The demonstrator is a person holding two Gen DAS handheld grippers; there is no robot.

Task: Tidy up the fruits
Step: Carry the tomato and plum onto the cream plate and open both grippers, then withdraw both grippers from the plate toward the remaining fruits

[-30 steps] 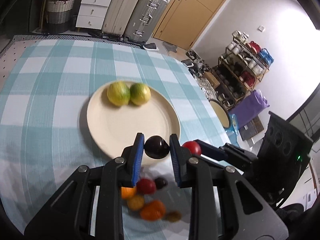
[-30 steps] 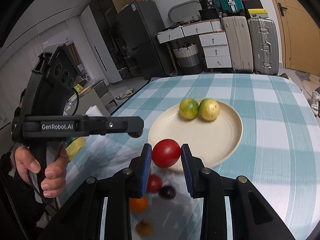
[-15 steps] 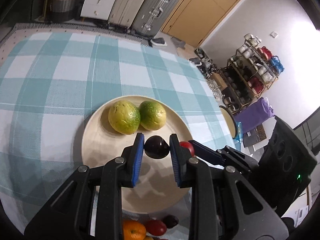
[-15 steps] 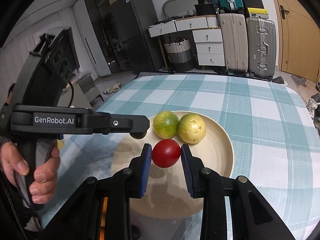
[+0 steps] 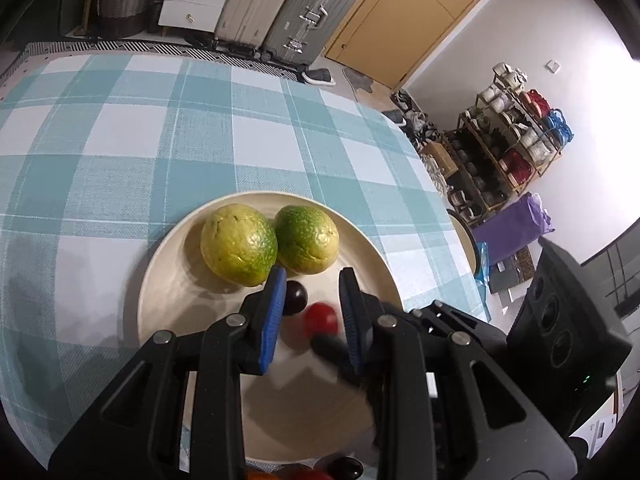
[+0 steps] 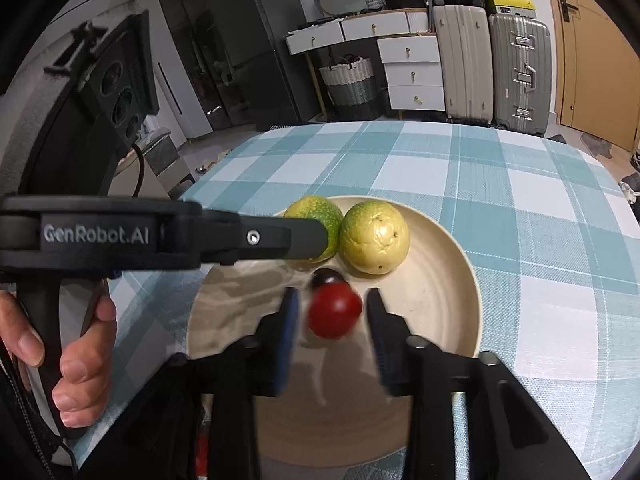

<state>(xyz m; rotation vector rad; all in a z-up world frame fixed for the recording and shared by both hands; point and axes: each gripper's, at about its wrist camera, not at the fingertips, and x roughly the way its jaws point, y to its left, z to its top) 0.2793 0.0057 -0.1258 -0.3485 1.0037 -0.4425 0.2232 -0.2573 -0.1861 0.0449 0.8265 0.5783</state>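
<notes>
left gripper (image 5: pixel 313 276): fingers a narrow gap apart, nothing pinched; tips low over the plate, just in front of the 2 green fruits
right gripper (image 6: pixel 332 295): jaws opening; red fruit sits between the fingers with a gap on each side, pads off it; motion-blurred
red fruit (image 6: pixel 334 310): over the plate centre, near side of the dark fruit; can't tell if it is resting or dropping
dark fruit (image 5: pixel 295 298): on the plate, free, just past the left gripper's left finger, close to the green pair
green fruits: 2, yellower one (image 5: pixel 239 244) and greener one (image 5: pixel 307 240), touching, on the plate's far half
plate (image 5: pixel 188 320): cream, on checked tablecloth (image 5: pixel 120 140)
loose fruit (image 5: pixel 344 466): a few pieces off the plate at its near edge, mostly hidden
hand (image 6: pixel 76 360): wrapped around the left gripper's handle
</notes>
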